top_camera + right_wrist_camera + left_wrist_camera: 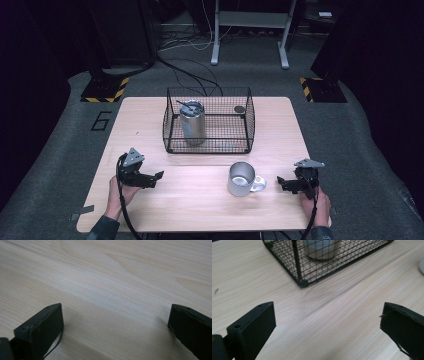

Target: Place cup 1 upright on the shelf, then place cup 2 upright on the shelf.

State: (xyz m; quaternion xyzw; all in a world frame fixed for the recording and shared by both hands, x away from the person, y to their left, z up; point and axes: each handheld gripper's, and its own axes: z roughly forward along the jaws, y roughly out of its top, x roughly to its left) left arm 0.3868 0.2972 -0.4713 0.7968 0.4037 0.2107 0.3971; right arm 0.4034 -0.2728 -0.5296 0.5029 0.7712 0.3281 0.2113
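On the wooden counter (150,120), a black wire basket (208,120) holding an upright steel tumbler (192,122), top cut off in the left gripper view; small dark item in its far right corner, hard to identify. Nearer, a metal mug (241,178). Left claw (156,177) and right claw (282,183) both wide, empty.
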